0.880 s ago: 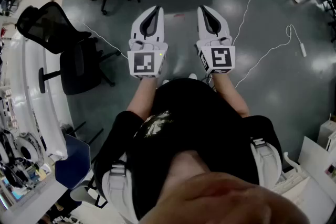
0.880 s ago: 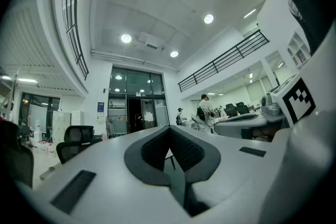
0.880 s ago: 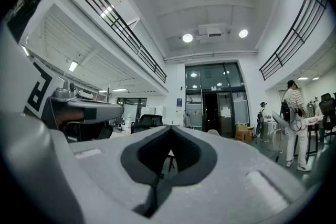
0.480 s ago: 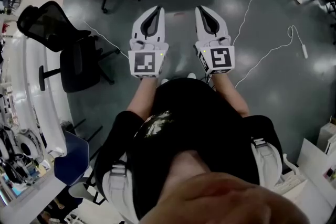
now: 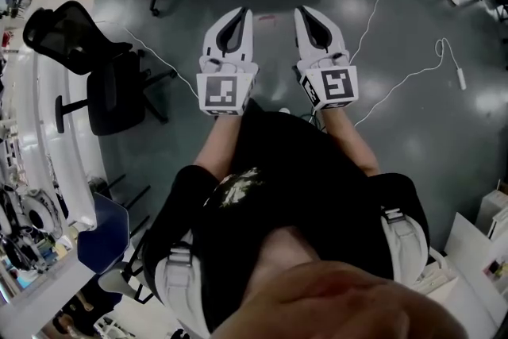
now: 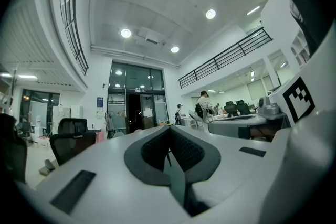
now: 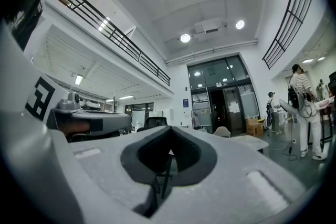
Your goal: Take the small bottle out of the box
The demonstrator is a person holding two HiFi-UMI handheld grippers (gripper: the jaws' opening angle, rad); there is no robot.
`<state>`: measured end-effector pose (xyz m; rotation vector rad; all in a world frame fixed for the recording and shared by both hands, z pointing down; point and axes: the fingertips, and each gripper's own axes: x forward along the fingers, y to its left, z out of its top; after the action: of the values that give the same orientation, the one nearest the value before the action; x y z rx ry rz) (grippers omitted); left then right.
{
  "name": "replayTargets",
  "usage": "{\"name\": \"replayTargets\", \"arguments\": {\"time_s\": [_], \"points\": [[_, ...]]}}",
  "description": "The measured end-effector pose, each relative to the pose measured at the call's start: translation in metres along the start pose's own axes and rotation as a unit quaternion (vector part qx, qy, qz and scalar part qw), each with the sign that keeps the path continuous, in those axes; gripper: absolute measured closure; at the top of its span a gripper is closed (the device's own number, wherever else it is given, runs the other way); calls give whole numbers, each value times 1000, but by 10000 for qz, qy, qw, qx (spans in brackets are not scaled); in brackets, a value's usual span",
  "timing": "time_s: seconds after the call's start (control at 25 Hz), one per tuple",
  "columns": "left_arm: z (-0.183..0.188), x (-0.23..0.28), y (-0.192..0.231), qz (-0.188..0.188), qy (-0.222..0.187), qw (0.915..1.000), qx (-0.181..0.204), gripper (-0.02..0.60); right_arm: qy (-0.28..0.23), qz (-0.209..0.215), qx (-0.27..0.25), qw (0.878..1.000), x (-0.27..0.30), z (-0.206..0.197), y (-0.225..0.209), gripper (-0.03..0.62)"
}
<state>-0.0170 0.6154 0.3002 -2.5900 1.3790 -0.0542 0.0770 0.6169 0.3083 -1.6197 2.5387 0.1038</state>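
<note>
Left gripper (image 5: 239,11) and right gripper (image 5: 305,10) edged forward over open floor (image 5: 413,147), fingers pressed together, empty.

Matt plastic left gripper (image 5: 236,12), glossy floor (image 5: 429,147)

Neither the small bottle nor the box shows in any of my views. My left claw (image 5: 236,11) and right claw (image 5: 305,10), both closed on nothing, point to 12 o'clock above the grey floor (image 5: 413,147).
</note>
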Motion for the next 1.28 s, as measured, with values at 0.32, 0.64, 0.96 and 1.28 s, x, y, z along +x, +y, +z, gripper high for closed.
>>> {"name": "replayTargets", "arguments": {"time_s": [0.32,0.64,0.96,1.28], "points": [[4,17,-3,204,138,9997,-54,571,-16,-10,-56,10000,7,-1,-18,600],[-16,43,21,-19,-69,9999,140,571,7,-179,-112,9998,32,-15,-26,600],[-12,74,56,119,-172,9996,-207,571,-41,-179,-231,9996,82,-8,-37,600],[-22,99,106,160,-212,9996,-30,571,-56,-99,-304,9995,140,-11,-34,600]]}}
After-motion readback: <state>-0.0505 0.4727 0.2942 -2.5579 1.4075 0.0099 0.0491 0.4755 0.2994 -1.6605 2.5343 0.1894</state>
